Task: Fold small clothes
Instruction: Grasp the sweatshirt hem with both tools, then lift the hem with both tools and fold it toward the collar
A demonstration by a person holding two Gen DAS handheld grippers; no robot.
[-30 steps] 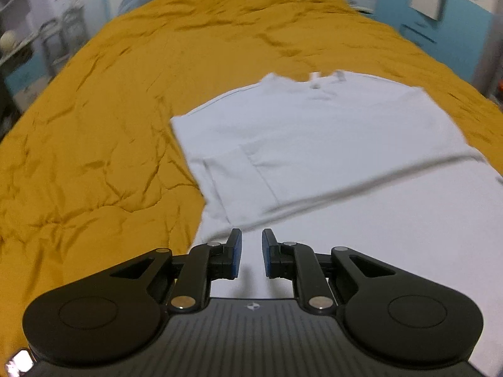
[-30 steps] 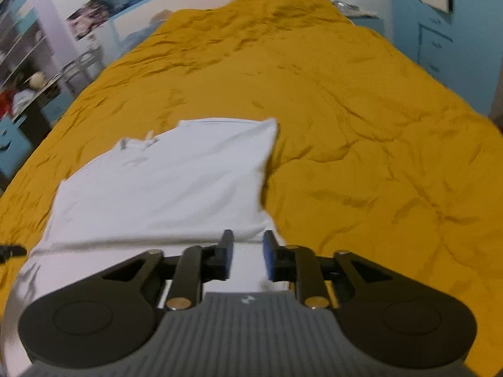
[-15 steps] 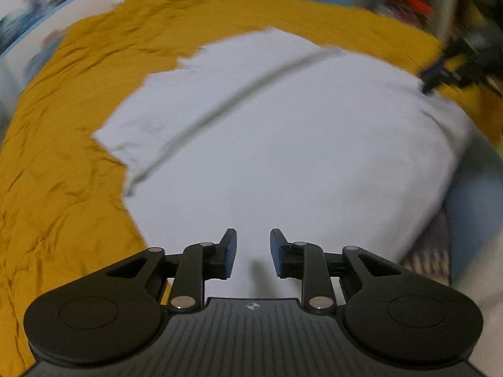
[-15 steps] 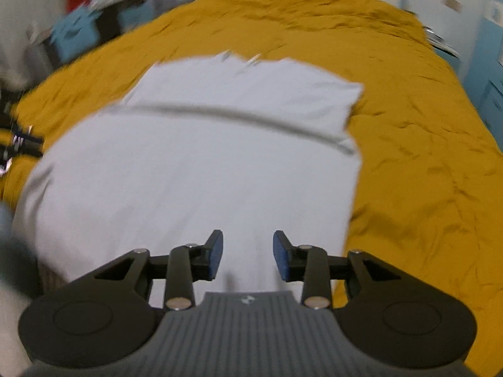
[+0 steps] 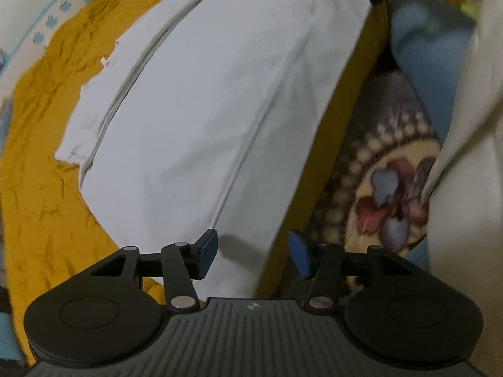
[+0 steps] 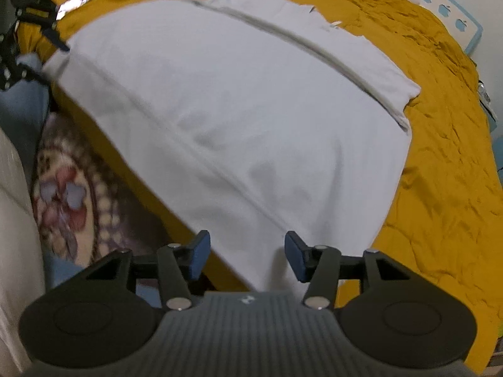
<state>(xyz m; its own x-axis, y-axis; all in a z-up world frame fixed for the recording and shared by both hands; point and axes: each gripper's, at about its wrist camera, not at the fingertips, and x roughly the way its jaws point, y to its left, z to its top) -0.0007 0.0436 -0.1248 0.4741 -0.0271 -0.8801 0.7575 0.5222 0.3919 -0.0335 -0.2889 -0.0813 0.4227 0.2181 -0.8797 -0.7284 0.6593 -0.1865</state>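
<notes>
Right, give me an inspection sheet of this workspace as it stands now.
Surface: mustard bedspread, wrinkled, covering the bed.
Job's things: white garment lying flat with one fold across it, its near hem at the bed edge.
Clutter: nothing seen on the bedspread.
Grippers: left gripper open over the garment's near corner, holding nothing; right gripper open over the opposite near corner, holding nothing.
Cables: nothing seen.
Surroundings: floral rug on the floor below the bed edge; pale wall with a blue border beyond.

The white shirt [image 5: 195, 119] hides the bedspread [image 5: 37, 207] beneath; its far edge blurs.
</notes>
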